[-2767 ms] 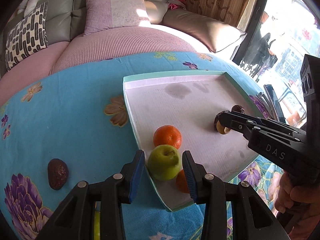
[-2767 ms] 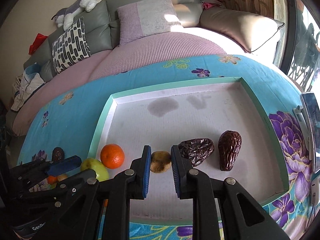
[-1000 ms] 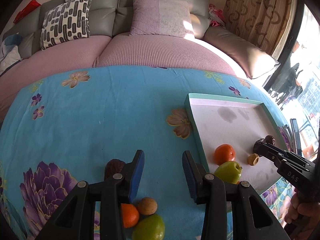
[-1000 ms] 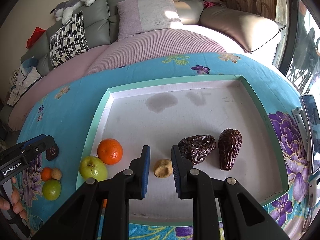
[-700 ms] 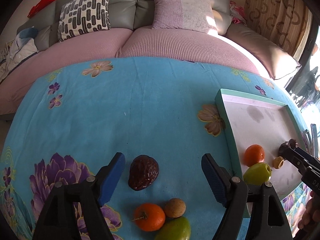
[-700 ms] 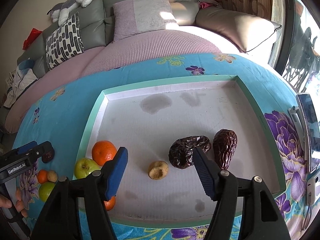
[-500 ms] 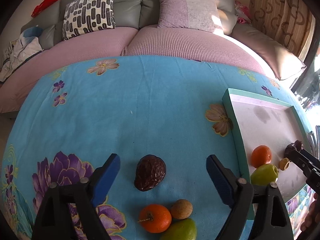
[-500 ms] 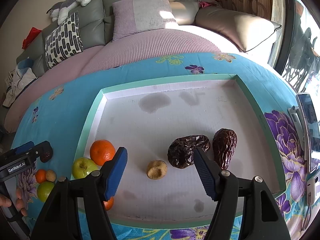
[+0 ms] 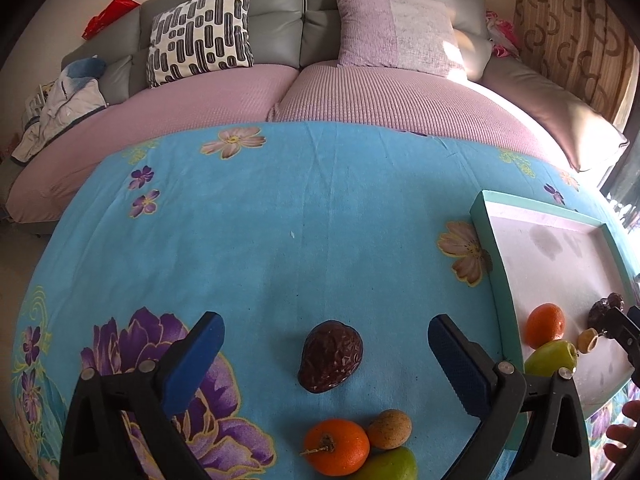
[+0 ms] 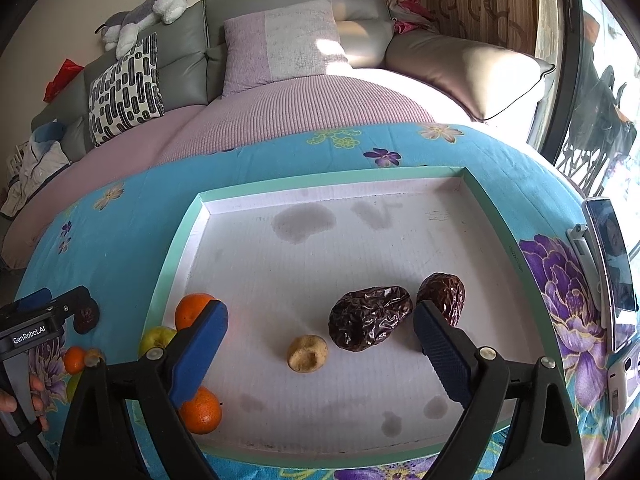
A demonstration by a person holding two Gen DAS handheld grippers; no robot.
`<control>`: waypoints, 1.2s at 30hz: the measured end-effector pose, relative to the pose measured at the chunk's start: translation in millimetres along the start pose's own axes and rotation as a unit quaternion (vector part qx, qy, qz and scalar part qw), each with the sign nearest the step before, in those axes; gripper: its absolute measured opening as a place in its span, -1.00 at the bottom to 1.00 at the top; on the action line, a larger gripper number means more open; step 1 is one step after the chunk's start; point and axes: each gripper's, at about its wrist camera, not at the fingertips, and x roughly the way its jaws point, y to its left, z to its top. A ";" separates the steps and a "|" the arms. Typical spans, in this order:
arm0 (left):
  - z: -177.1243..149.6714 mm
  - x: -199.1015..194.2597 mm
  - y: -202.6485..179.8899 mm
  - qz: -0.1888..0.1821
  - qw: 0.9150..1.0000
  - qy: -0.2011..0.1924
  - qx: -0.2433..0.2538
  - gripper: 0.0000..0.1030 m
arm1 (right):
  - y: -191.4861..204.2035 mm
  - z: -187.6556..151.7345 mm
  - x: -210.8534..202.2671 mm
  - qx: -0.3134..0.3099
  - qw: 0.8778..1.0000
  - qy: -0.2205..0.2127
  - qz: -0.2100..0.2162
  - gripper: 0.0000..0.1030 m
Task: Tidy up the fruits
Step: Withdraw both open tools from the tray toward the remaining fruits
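Both grippers gape wide over fruit on a blue floral table.

The left gripper point(image 9: 324, 354), holding nothing, straddles a dark wrinkled date point(image 9: 330, 356) lying on the cloth, with an orange point(image 9: 336, 446), a small brown fruit point(image 9: 389, 423) and a green fruit point(image 9: 390, 465) clustered nearer the camera. The right gripper point(image 10: 320, 338), also empty, hangs above the tray point(image 10: 176, 248), where a tan fruit point(image 10: 307, 353) and two dates point(image 10: 370, 322) lie.
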 end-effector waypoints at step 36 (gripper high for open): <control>-9.4 -55.6 63.1 0.024 0.999 -0.032 -0.026 1.00 | 117.0 -13.6 -19.5 -0.113 0.987 -0.003 0.110 0.83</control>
